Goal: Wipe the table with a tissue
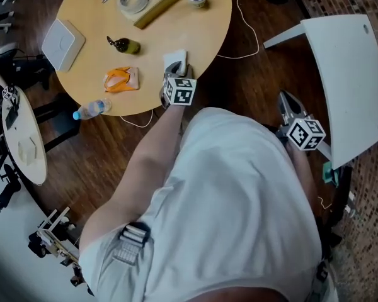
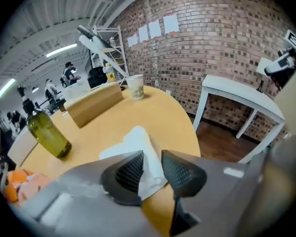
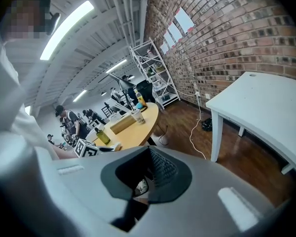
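- Two grippers: the left gripper pinches the tissue on the round table's near edge.
- Right gripper, jaws pressed together, hangs beside a white table.
- A green bottle and an orange packet lie left of the tissue.

Near end of tissue covered by left gripper, between its jaws. Far side of table cut by frame edge.
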Demonstrator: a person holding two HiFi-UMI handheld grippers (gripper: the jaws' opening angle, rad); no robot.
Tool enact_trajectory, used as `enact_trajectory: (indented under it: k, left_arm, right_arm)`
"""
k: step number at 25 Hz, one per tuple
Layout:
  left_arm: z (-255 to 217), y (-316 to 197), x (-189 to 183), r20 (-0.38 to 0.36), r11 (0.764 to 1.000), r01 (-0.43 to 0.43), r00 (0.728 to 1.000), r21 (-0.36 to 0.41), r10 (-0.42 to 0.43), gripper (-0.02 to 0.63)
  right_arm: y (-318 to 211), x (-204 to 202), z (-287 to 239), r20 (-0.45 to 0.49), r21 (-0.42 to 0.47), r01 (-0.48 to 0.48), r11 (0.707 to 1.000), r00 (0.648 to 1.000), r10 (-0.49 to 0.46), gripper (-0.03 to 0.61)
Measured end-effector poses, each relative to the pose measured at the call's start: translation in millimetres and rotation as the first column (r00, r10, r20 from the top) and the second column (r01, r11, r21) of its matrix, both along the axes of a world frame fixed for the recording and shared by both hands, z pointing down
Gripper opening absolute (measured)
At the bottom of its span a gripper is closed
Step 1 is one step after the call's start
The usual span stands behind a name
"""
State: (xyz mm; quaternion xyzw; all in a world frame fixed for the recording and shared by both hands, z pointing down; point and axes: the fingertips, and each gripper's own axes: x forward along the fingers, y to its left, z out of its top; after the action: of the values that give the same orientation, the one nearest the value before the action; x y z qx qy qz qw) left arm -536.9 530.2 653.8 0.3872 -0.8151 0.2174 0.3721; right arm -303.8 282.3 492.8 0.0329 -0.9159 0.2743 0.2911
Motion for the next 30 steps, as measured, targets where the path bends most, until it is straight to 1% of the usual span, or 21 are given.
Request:
enact_trajectory:
  k: [3, 5, 7, 9, 11, 12, 14, 16, 17, 19, 21, 24, 25, 26, 27, 28, 29, 30]
  left_arm:
    - [-3, 8, -7, -0.089, 0.992, 0.093, 0.992, 0.09, -0.085, 0.106]
    - [-7, 10, -10, -0.168, 0.974, 0.153, 0.978, 0.168, -0.125, 0.093]
    - [-9, 15, -11, -0.252, 0.947, 0.224, 0.954, 0.232, -0.164, 0.084]
    - [-9, 17, -11, -0.326, 0.913, 0.292, 0.925, 0.285, -0.194, 0.077]
    - [-14, 13, -9, -0.378, 0.884, 0.318, 0.908, 0.342, -0.181, 0.07]
    - [-17, 8, -7, -0.394, 0.874, 0.309, 0.906, 0.375, -0.152, 0.069]
    - [-28, -8, 1, -0.412, 0.852, 0.26, 0.909, 0.454, -0.058, 0.067]
    - [-45, -28, 10, -0.42, 0.816, 0.206, 0.906, 0.54, 0.049, 0.067]
    - [-55, -38, 14, -0.423, 0.791, 0.186, 0.901, 0.582, 0.1, 0.067]
    - [-78, -57, 21, -0.434, 0.727, 0.168, 0.88, 0.665, 0.194, 0.067]
    - [-101, -76, 29, -0.447, 0.653, 0.172, 0.849, 0.738, 0.281, 0.067]
    - [-132, -105, 40, -0.45, 0.547, 0.187, 0.8, 0.816, 0.397, 0.067]
    - [-142, -115, 44, -0.448, 0.516, 0.192, 0.781, 0.835, 0.434, 0.067]
    - [-153, -126, 48, -0.448, 0.489, 0.198, 0.761, 0.849, 0.469, 0.069]
    - [-161, -136, 54, -0.448, 0.47, 0.201, 0.74, 0.859, 0.502, 0.067]
    - [-167, -145, 60, -0.444, 0.46, 0.195, 0.722, 0.866, 0.531, 0.069]
    - [-170, -152, 64, -0.437, 0.46, 0.177, 0.709, 0.87, 0.554, 0.069]
    - [-170, -157, 64, -0.425, 0.47, 0.145, 0.704, 0.871, 0.57, 0.069]
  right_arm:
    - [0, 1, 2, -0.009, -0.002, -0.016, 1.0, 1.0, 0.016, 0.006]
    - [3, 2, 4, -0.014, -0.004, -0.015, 1.0, 1.0, 0.015, 0.006]
    - [5, 2, 6, -0.015, -0.006, -0.013, 1.0, 1.0, 0.013, 0.006]
    - [5, 0, 5, -0.01, -0.005, -0.016, 1.0, 1.0, 0.016, 0.006]
    - [3, -4, 3, -0.003, 0.0, -0.022, 1.0, 1.0, 0.022, 0.006]
    - [3, -5, 2, 0.0, 0.001, -0.026, 1.0, 1.0, 0.026, 0.006]
    - [1, -6, 3, 0.004, 0.003, -0.039, 0.999, 0.999, 0.039, 0.006]
    - [-1, -6, 5, 0.008, 0.002, -0.052, 0.999, 0.999, 0.052, 0.006]
    - [-1, -8, 5, 0.01, 0.0, -0.057, 0.998, 0.998, 0.057, 0.006]
    - [1, -12, 5, 0.016, -0.005, -0.061, 0.998, 0.998, 0.061, 0.006]
    - [1, -15, 3, 0.023, -0.004, -0.06, 0.998, 0.998, 0.06, 0.006]
    - [-5, -16, -1, 0.037, 0.006, -0.082, 0.997, 0.996, 0.081, 0.006]
    - [-8, -14, -3, 0.042, 0.011, -0.099, 0.995, 0.994, 0.099, 0.006]
    - [-12, -11, -5, 0.046, 0.016, -0.12, 0.993, 0.992, 0.119, 0.006]
    - [-16, -7, -7, 0.05, 0.023, -0.141, 0.99, 0.989, 0.139, 0.006]
    - [-20, -4, -8, 0.054, 0.033, -0.16, 0.987, 0.986, 0.158, 0.006]
    - [-23, -2, -8, 0.057, 0.044, -0.177, 0.983, 0.983, 0.175, 0.006]
    - [-25, -3, -6, 0.063, 0.052, -0.192, 0.98, 0.98, 0.189, 0.006]
